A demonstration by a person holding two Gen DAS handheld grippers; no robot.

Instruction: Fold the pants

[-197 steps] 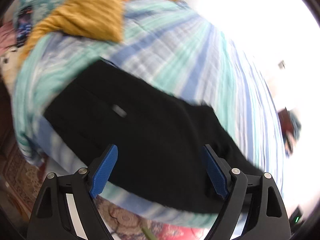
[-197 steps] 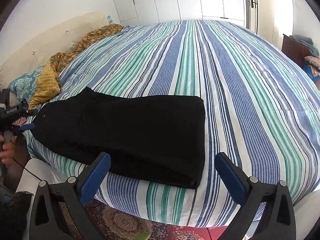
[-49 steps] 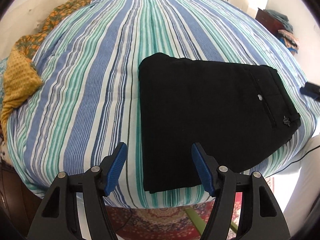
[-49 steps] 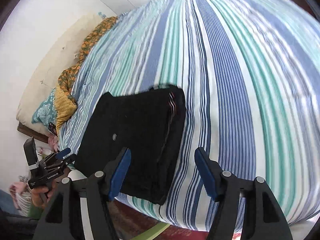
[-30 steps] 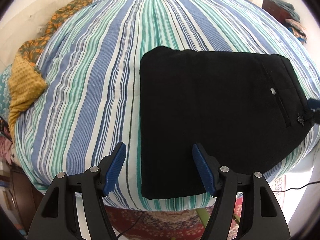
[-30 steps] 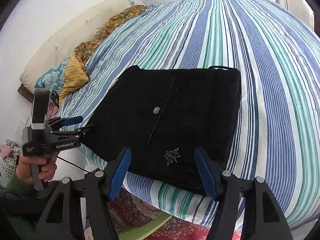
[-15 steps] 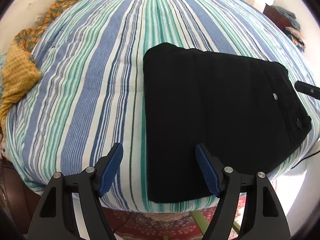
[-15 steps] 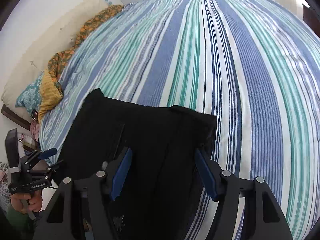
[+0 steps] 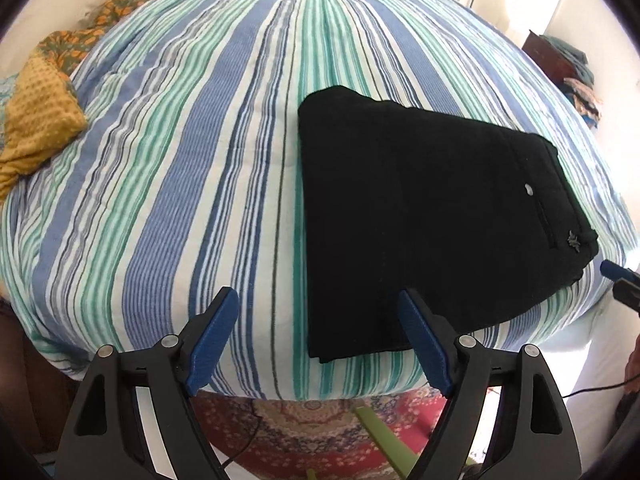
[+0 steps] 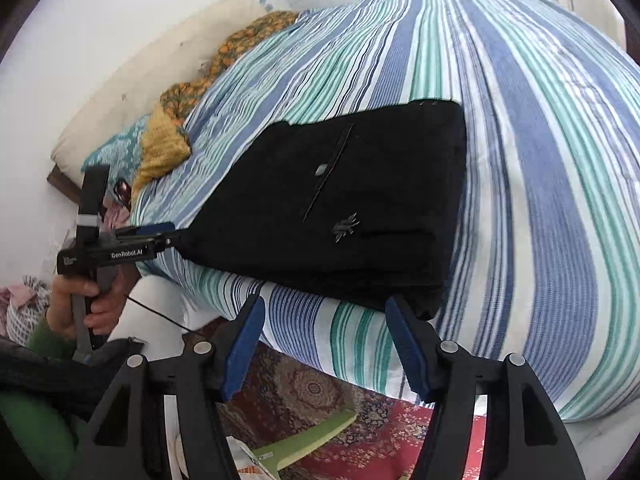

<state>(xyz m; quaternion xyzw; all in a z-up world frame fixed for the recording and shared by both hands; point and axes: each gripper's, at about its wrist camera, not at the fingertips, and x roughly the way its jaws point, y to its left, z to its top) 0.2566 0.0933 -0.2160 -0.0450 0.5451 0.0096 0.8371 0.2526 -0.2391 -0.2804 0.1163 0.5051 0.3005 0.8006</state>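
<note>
The black pants (image 9: 424,216) lie folded into a flat rectangle near the front edge of the striped bed (image 9: 192,152). A back pocket button and a small emblem face up. My left gripper (image 9: 320,336) is open and empty, just off the bed edge at the folded left end. My right gripper (image 10: 324,340) is open and empty, off the bed edge by the waistband corner of the pants (image 10: 360,200). The left gripper also shows in the right wrist view (image 10: 160,234), with its tips beside the pants' left corner.
A yellow and orange blanket (image 9: 40,120) lies bunched at the far left of the bed. A patterned red rug (image 9: 312,432) covers the floor below the bed edge, with a green strip on it. Clothes lie piled on a dark stand (image 9: 568,64) at the far right.
The right gripper has pulled back from over the pants to off the bed edge. The left gripper stays at the folded end. The pants lie still.
</note>
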